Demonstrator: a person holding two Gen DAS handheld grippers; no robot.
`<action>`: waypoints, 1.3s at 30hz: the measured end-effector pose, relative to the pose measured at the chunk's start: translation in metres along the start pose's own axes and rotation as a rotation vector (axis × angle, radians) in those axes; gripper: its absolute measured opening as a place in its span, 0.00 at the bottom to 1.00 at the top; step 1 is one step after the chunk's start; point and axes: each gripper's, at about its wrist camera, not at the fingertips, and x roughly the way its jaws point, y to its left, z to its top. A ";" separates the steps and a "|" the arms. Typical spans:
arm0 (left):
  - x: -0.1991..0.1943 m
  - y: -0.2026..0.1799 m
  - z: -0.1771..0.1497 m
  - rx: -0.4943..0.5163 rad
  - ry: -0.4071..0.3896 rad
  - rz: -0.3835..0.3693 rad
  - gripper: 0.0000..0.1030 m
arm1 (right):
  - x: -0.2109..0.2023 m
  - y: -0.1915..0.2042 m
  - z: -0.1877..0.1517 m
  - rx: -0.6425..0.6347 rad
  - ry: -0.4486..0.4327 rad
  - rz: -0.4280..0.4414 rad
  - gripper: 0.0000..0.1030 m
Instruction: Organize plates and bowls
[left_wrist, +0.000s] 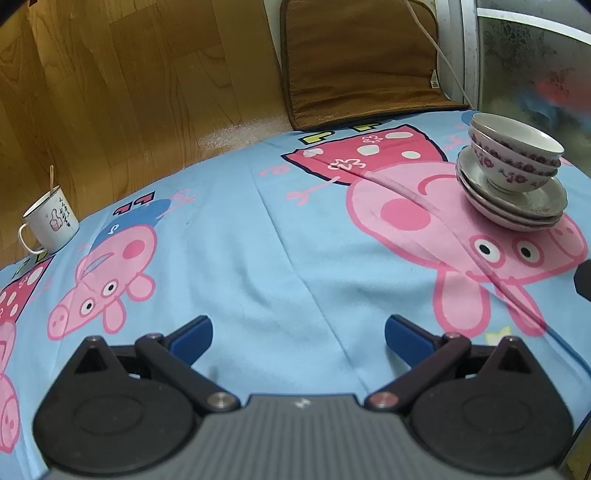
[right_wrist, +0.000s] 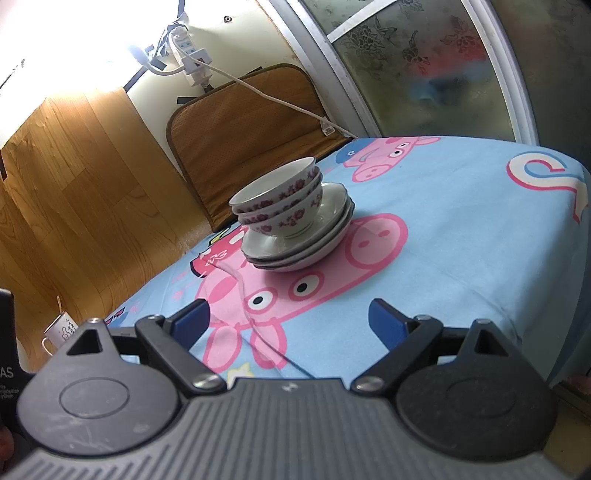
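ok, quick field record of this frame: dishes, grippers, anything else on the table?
surface: table under a blue cartoon-pig cloth
bowls: three floral bowls nested, upright
plates: three white plates stacked, under the bowls
stack state: one pile, bowls on top of plates
left gripper: open, empty, apart from the pile
right gripper: open, empty, facing the pile, not touching
other: white enamel mug with a stick in it, at the cloth's far left edge

Likely home: cartoon tablecloth (left_wrist: 258, 229), mug (left_wrist: 50, 221), wood-look wall (left_wrist: 110, 74).
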 end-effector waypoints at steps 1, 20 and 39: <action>0.000 0.000 0.000 0.004 0.000 0.002 1.00 | 0.000 0.000 0.000 0.001 0.000 -0.001 0.92; 0.002 -0.004 -0.001 0.025 0.032 -0.024 1.00 | 0.000 0.000 0.001 0.001 0.001 0.000 0.92; -0.004 -0.009 -0.002 0.067 0.010 -0.034 1.00 | -0.003 0.002 0.002 -0.011 -0.027 0.003 0.92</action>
